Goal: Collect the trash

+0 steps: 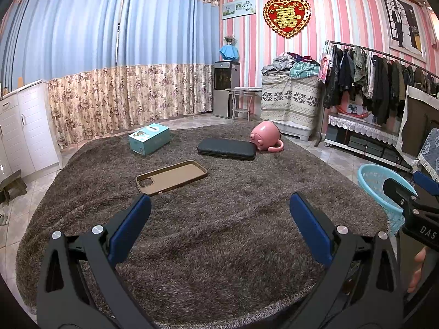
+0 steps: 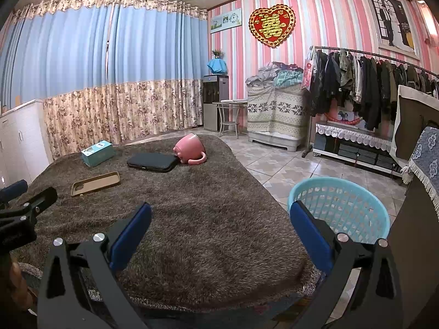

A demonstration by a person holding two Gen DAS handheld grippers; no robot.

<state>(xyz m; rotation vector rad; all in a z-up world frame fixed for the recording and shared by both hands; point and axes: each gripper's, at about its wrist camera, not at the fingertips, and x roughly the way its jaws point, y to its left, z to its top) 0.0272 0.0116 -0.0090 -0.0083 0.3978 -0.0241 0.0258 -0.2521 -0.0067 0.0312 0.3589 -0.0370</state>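
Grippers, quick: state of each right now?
Left gripper: open, holding nothing, above the brown rug.
Right gripper: open, holding nothing, beside the blue basket.

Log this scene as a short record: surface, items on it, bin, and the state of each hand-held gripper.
surface: shaggy brown rug
items: teal box; black case; brown phone case; pink mug, tipped on its side, touching the black case
bin: light blue basket, on the tiled floor beside the rug, nothing visible inside
left hand-held gripper: open, holding nothing
right hand-held gripper: open, holding nothing
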